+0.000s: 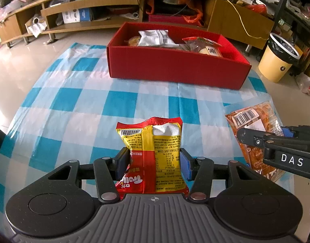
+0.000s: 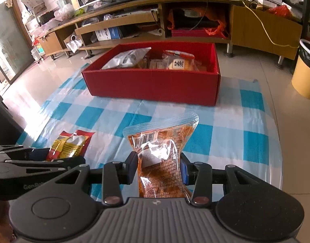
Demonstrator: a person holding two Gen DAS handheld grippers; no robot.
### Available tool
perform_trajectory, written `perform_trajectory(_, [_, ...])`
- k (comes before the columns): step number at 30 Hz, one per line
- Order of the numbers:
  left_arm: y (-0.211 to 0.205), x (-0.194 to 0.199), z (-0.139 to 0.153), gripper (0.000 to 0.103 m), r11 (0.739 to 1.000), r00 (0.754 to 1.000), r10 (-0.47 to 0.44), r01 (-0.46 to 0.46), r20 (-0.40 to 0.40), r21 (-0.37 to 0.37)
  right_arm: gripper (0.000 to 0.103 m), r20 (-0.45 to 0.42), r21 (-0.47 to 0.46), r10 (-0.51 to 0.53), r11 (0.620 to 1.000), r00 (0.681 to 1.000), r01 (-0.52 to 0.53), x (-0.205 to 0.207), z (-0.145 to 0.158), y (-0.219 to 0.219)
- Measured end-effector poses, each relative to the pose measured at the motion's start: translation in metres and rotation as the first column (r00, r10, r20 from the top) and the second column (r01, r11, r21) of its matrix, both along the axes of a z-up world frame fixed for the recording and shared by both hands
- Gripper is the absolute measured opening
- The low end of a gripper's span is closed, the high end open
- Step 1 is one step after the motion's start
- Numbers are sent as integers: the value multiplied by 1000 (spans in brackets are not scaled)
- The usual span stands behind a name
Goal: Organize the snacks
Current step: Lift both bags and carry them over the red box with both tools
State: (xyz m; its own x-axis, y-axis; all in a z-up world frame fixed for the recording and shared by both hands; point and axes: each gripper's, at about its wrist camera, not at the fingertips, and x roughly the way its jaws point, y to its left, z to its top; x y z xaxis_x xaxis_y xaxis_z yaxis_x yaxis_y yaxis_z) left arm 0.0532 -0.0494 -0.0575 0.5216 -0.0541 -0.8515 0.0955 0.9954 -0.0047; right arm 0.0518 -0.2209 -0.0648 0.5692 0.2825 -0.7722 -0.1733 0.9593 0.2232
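Over the blue-and-white checked cloth (image 1: 74, 109), each tool grasps one snack: left tool (image 1: 153, 164) the red-and-yellow crinkly packet (image 1: 153, 141), right tool (image 2: 159, 170) the orange see-through pouch (image 2: 165, 151). Carry both gently to the red cardboard box (image 1: 175, 68) at twelve o'clock.

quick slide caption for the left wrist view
Left gripper clamps a red-and-yellow snack packet above checked cloth, red box ahead.

The red-and-yellow packet's (image 1: 151, 156) lower end hides behind the gripper body at bottom centre; small print stays unreadable. The orange packet's (image 2: 163, 162) base hides likewise.
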Motion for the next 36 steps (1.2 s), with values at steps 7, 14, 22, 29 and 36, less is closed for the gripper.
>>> perform_trajectory(7, [-3, 2, 7, 60, 1000, 1000, 0, 0, 29, 2, 40, 32, 11, -3, 1000, 999, 3, 4, 9, 0])
perform_trajectory(14, [-3, 6, 18, 60, 1000, 997, 13, -13, 72, 2, 40, 66, 20, -15, 1000, 998, 13, 8, 20, -4])
perform_trajectory(22, [-4, 15, 33, 60, 1000, 992, 26, -25, 122, -14, 40, 117, 20, -16, 1000, 993, 13, 11, 34, -3])
perform_trajectory(29, [-4, 25, 50, 60, 998, 985, 46, -40, 169, -41, 40, 171, 43, -36, 999, 985, 29, 20, 52, -6])
perform_trajectory(36, [-8, 38, 66, 60, 998, 971, 49, -39, 234, -47, 40, 222, 27, -37, 999, 974, 31, 30, 66, 0])
